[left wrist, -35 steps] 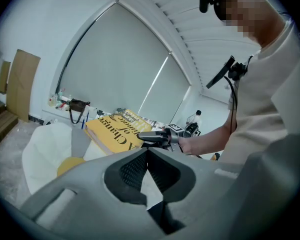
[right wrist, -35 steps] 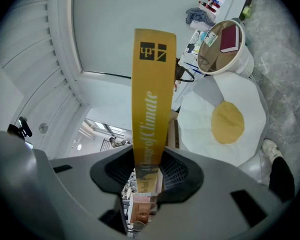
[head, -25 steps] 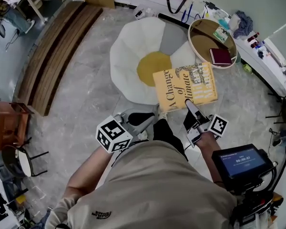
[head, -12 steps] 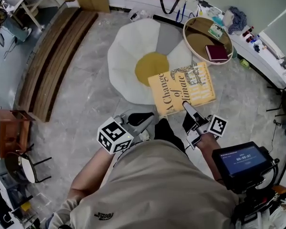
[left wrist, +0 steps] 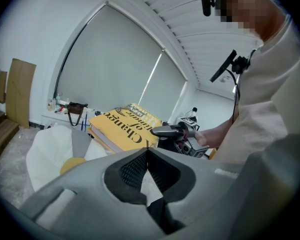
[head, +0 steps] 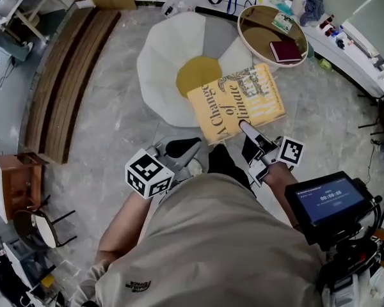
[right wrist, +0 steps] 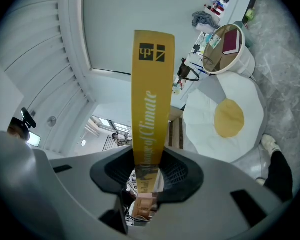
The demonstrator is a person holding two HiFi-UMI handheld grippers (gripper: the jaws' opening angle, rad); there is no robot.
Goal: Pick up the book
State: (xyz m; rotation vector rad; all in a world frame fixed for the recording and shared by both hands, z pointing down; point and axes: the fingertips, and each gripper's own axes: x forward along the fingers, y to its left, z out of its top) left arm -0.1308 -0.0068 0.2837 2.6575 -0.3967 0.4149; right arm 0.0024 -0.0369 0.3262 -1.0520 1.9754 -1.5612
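Observation:
The book (head: 237, 101) is a yellow paperback titled "A Change of Climate", held in the air over the floor in the head view. My right gripper (head: 246, 130) is shut on its near edge. In the right gripper view the yellow spine (right wrist: 151, 99) stands upright between the pads of the right gripper (right wrist: 149, 171). My left gripper (head: 182, 151) hangs lower left of the book, apart from it. In the left gripper view the left gripper (left wrist: 147, 159) has its jaws together on nothing, and the book (left wrist: 125, 126) shows beyond them.
A white and yellow egg-shaped cushion (head: 173, 62) lies on the marble floor under the book. A round tub (head: 251, 41) holds a maroon book (head: 285, 51). A wooden bench (head: 64, 75) runs along the left. A screen device (head: 329, 200) sits at lower right.
In the head view the book and the right gripper have drifted left and slightly up, and the whole scene has shifted with them. The left gripper has stayed shut in place.

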